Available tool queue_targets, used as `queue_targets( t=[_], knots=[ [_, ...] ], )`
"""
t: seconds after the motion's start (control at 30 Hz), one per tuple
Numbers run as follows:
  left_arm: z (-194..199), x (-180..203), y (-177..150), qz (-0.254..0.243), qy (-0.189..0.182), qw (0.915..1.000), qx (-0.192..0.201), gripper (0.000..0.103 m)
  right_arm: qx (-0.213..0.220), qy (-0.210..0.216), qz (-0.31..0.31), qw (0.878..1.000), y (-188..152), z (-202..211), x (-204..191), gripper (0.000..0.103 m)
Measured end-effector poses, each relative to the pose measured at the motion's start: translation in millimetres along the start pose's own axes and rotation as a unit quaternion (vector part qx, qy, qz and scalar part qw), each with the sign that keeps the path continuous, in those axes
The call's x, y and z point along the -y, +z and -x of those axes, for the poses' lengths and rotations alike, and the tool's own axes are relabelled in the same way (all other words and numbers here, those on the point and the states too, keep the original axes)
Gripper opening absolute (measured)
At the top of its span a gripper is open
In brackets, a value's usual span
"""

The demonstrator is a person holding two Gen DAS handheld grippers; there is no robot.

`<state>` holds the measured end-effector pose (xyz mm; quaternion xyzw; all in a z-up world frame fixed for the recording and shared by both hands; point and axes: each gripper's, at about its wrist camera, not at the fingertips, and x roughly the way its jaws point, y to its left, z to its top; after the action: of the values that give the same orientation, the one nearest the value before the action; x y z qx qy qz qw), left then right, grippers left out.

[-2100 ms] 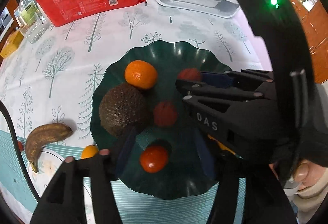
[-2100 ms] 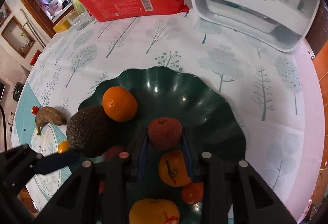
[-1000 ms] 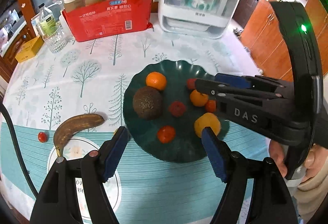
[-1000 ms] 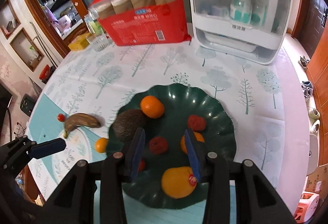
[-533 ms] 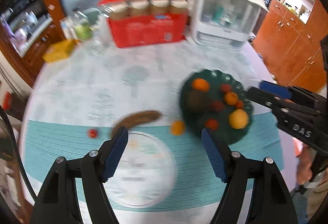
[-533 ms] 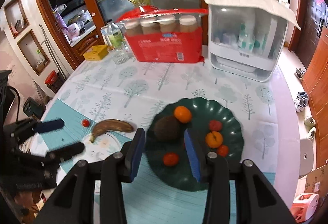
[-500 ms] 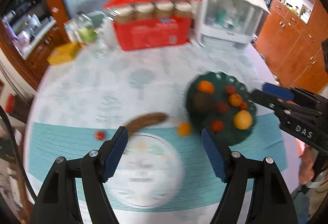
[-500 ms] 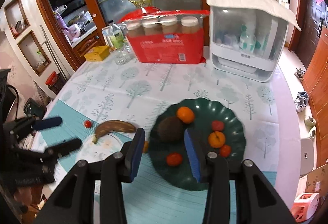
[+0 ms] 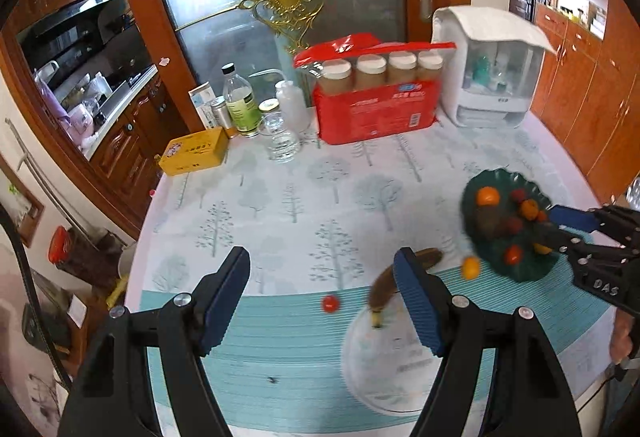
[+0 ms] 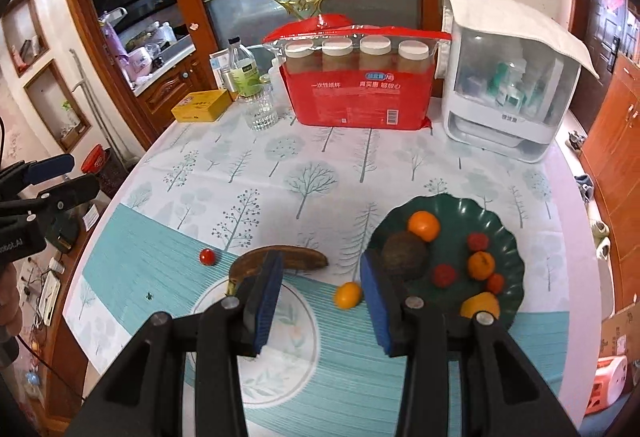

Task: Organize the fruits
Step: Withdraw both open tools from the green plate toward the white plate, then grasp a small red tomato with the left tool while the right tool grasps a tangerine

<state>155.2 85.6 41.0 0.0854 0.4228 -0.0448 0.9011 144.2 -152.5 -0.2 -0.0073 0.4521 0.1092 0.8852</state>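
A dark green wavy plate (image 10: pixel 502 237) on the right of the table holds an orange, a dark avocado and several small red and orange fruits. On the tablecloth to its left lie a small orange fruit (image 10: pixel 347 296), a brown banana (image 10: pixel 298 257) and a cherry tomato (image 10: pixel 207 256). My right gripper (image 10: pixel 321 269) hovers high above the banana and the small orange fruit, open and holding nothing. My left gripper (image 9: pixel 322 265) is open too, high over the table's left half, with the tomato (image 9: pixel 330 303) and banana (image 9: pixel 382 287) below it. The plate (image 9: pixel 522 273) sits far right in that view.
Along the back stand a red pack of paper cups (image 10: pixel 352 101), a white lidded cabinet (image 10: pixel 508 93), a glass (image 10: pixel 262 115), bottles and a yellow box (image 10: pixel 202 107). The round table's edge curves close on the left. A person's hand (image 9: pixel 622 333) holds the right gripper.
Both grippers have drawn back and risen from the plate. The left one has swung leftward, so the plate has slid to the right of its view. The fruits have not moved.
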Motion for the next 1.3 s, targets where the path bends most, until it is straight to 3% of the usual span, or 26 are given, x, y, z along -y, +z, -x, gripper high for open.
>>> queue_targets(
  t=[0.37,0.67,0.93,1.3],
  knots=[
    [-106.2,-32.7,-31.1,0.012,-0.042,0.9954,-0.085,0.073,-0.036,-0.041,-0.072,0.996,-24.7,-54.2,-14.2,0.04],
    [-192.6,-32.1,-70.0,0.04,-0.075,0.9852,-0.149,0.073,-0.07,-0.061,-0.183,0.979,-63.5,-112.8,10.1,0.04],
    [-228.7,-19.7,-86.2,0.036,-0.078,0.9836,-0.158,0.072,-0.081,-0.07,-0.247,0.963,-85.9,-150.9,25.3,0.04],
    [-244.7,-13.7,-91.5,0.058,-0.093,0.9814,-0.158,0.069,-0.055,-0.103,-0.25,0.961,-87.6,-167.1,30.3,0.04]
  ],
)
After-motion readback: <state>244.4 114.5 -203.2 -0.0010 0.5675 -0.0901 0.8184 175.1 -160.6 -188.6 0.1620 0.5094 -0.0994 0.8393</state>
